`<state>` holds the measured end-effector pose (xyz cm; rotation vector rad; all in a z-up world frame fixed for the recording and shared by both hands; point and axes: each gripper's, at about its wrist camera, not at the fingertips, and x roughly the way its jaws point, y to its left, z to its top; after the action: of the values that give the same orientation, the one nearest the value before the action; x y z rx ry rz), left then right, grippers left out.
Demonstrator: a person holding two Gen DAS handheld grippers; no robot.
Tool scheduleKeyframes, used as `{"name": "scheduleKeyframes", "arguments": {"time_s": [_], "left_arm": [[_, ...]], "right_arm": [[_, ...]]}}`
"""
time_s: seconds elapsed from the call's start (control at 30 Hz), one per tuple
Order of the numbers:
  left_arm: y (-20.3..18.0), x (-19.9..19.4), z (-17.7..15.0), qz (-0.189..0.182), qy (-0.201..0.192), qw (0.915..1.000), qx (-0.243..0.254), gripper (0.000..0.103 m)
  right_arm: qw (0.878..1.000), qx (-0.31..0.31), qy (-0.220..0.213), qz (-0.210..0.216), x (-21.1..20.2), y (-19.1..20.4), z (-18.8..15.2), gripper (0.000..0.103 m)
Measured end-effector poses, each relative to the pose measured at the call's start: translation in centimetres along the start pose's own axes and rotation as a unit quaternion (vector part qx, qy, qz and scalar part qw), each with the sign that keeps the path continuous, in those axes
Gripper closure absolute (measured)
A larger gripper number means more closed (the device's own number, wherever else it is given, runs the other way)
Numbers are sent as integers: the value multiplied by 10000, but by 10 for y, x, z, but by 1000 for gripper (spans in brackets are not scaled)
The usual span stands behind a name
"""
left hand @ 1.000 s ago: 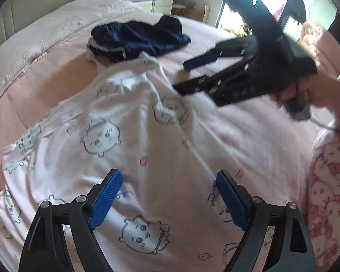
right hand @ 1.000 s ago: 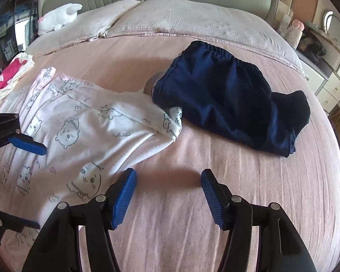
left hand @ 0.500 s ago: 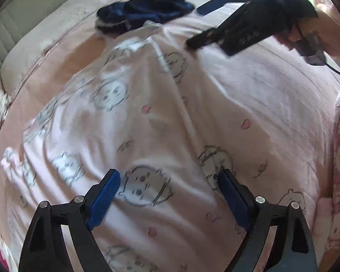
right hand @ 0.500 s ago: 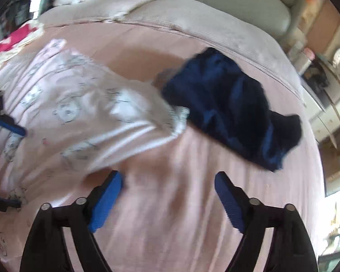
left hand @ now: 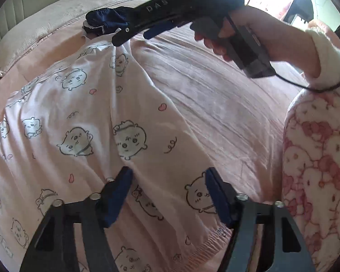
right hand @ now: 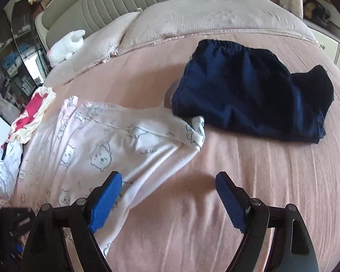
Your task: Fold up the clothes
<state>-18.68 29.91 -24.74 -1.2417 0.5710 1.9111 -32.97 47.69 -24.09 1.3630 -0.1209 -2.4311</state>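
garment: pale pink printed pyjama piece, spread nearly flat on the pink bed; its far end lies just beside, perhaps under the edge of, the navy shorts.
fabric, judged: thin, soft knit; light, limp, no stiffness of its own; it will drape and sag from any held point and crease where pinched.
surface, judged: not slippery against the bed cover; dragging is likely to bunch it, so lifting is safer than sliding.
hem: a ribbed, gathered band at the near edge; thicker than the body cloth and, by judgement, the firmest place to take hold.
left gripper: pointed down at the near end of the garment, jaws closing, a low ridge of cloth between the blue pads; the pads do not yet press on it as far as can be seen.
right gripper: jaws wide apart, holding nothing; its left pad sits over the garment's long side edge, the right pad over bare bed.
right hand: grips the tool's handle above the far end of the garment.
suggested hold, judged: two points on one edge, taking both layers, so that the piece hangs straight.
risk, judged: a pinch of one layer only would let the lower layer trail.
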Motion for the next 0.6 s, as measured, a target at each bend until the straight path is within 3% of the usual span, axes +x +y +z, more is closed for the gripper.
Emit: {"name": "scheduleKeyframes", "arguments": {"time_s": [0.03, 0.1, 0.17, 0.27, 0.37, 0.43, 0.53, 0.57, 0.6], "left_arm": [[3, 2, -4, 257, 113, 9996, 33, 83], [14, 0, -8, 348, 225, 9990, -175, 86], [16, -11, -6, 263, 163, 9992, -234, 86], [2, -23, -8, -276, 0, 9996, 16, 85], [-21, -22, -15, -737, 102, 9970, 206, 73], [-39, -22, -28, -816, 187, 9961, 280, 53], [-50, -19, -38, -755, 200, 9960, 442, 52], [-54, -18, -40, -594, 169, 9964, 575, 54], [-55, -16, -40, -423, 161, 9972, 602, 75]], "right_arm": [[9997, -104, -82, -194, 1, 1, 4, 19], [9983, -266, -246, -463, 2, 2, 12, 19], [9989, -200, -367, -209, 2, 3, 12, 19], [9996, -162, -169, -163, 7, 5, 12, 19], [9990, -190, 5, -408, 12, -1, 10, 18], [9989, -20, 7, -476, 13, -7, 11, 18], [9992, 306, -35, -254, 14, -16, 19, 20], [9993, 327, -36, -165, 15, -17, 22, 24], [9994, 349, -38, -77, 16, -17, 24, 41]]}}
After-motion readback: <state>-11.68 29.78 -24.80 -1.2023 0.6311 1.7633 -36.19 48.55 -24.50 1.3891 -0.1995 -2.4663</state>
